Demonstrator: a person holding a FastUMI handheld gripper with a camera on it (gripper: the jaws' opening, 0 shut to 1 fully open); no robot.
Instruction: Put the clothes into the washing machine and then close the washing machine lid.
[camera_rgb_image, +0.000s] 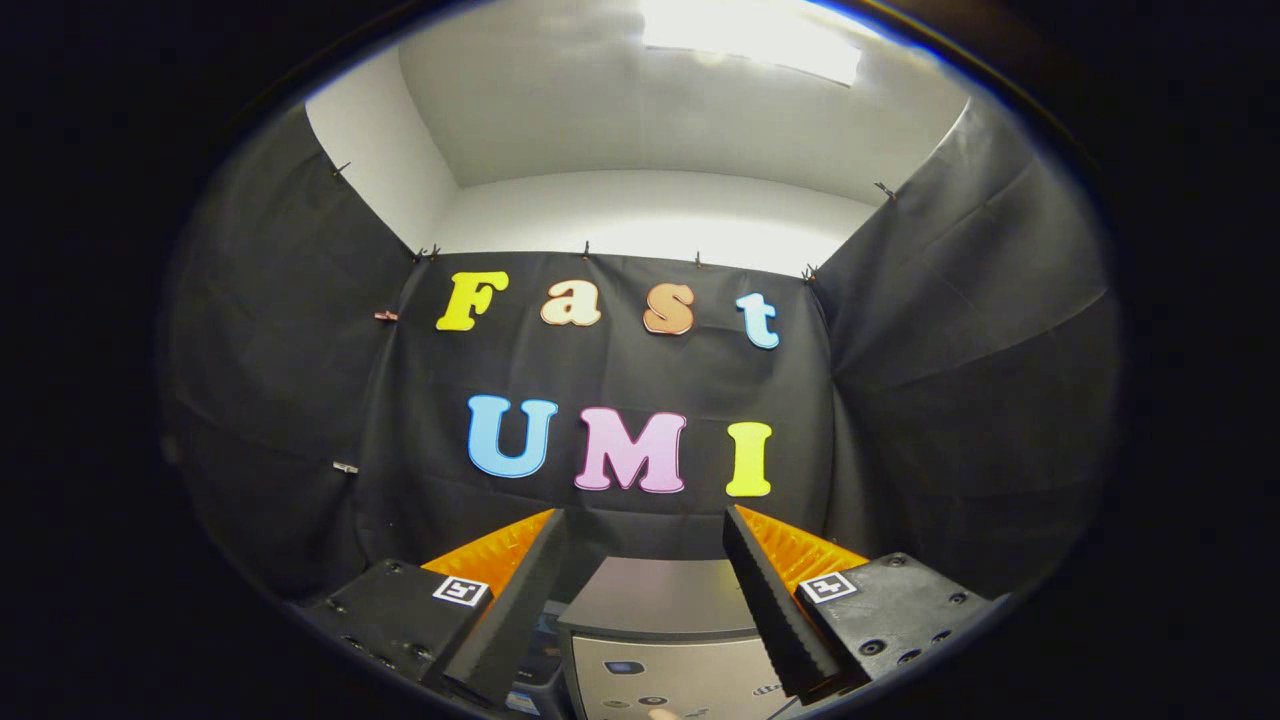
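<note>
Between the fingers: the grey, box-shaped washing machine (660, 610) sat low, just ahead of the gripper (645, 540), lid apparently down.
Gripper: released, fingers spread wide, grasping nothing.
Clothes: I could not see them from where the gripper pointed.
Handling: clothes should be soft, light and floppy; I'd pinch a bunched fold. The lid looked stiff; take its front edge.

Black cloth (300, 400) hangs all around the booth, held up by small clips (386, 316). Above the cloth the wall (640, 215) is white. A bright light (750, 35) shines from the white ceiling (560, 90).
</note>
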